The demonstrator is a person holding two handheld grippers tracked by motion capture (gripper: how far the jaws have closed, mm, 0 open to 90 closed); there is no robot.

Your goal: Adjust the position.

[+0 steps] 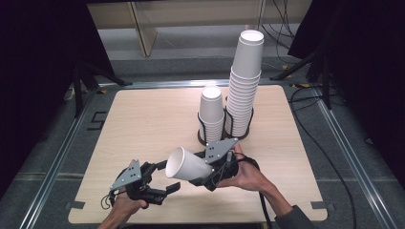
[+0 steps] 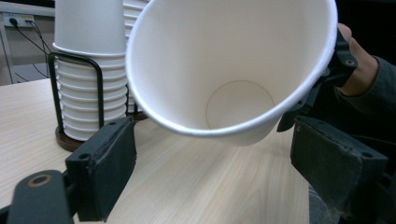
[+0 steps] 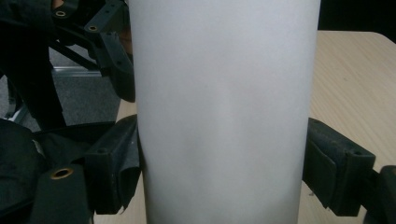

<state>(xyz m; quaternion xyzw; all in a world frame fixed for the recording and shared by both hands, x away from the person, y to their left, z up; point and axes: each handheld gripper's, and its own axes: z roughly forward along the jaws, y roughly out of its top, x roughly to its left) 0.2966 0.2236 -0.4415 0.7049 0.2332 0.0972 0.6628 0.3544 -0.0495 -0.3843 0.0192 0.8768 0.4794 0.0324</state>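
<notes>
A white paper cup (image 1: 187, 165) lies tilted on its side above the wooden table (image 1: 143, 119), its mouth facing my left gripper. My right gripper (image 1: 204, 174) is shut on the cup's body; in the right gripper view both pads press the cup (image 3: 224, 93) at my right gripper (image 3: 224, 158). My left gripper (image 1: 166, 177) stands open just in front of the cup's rim. In the left gripper view the cup's open mouth (image 2: 224, 60) hangs above and beyond my left gripper (image 2: 212, 156), and the jaws do not touch it.
Two stacks of white paper cups stand in black wire holders behind the hands: a short stack (image 1: 211, 112) and a tall stack (image 1: 246, 81). The short stack (image 2: 88, 70) is near in the left gripper view. Cables run on the floor to the right.
</notes>
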